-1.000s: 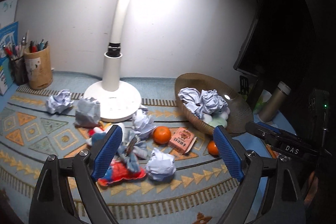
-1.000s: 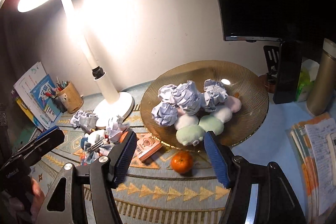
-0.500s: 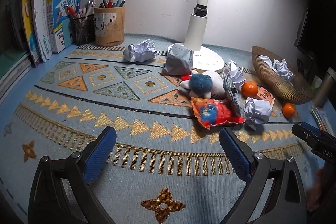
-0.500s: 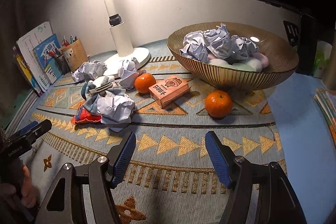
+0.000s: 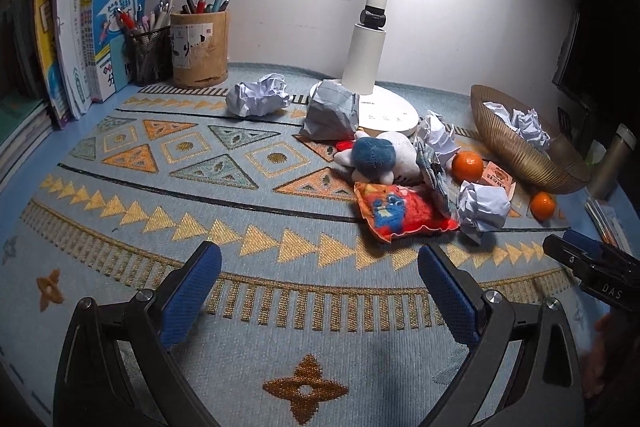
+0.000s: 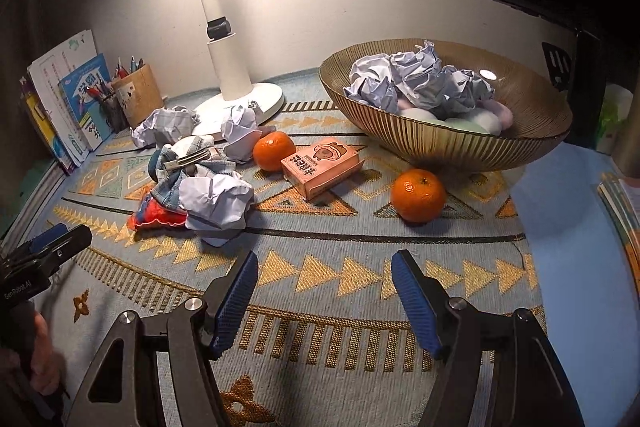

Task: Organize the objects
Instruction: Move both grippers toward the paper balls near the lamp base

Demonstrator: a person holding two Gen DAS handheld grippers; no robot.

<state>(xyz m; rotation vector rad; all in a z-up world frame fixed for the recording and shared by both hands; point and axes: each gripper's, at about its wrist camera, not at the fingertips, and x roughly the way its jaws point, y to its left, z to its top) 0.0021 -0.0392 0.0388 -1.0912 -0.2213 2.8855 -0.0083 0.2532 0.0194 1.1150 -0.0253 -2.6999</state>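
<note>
1. While my left gripper (image 5: 320,287) hangs over the woven, triangle-patterned mat (image 5: 240,227), its ridged blue pads gape wide, gripping nothing.
2. Left of centre, I see creased paper balls (image 5: 258,100), a fuzzy blue-and-white plush (image 5: 376,157) and a glossy red snack packet (image 5: 400,213) heaped beside the smooth white lamp base (image 5: 390,109).
3. Two dimpled round oranges (image 6: 418,195) flank a pink carton (image 6: 322,165).
4. Rightward, the ribbed golden bowl (image 6: 460,143) cradles more crumpled paper.
5. My right gripper (image 6: 324,299) is parted too, jaws just widening, bare mat between them.
</note>
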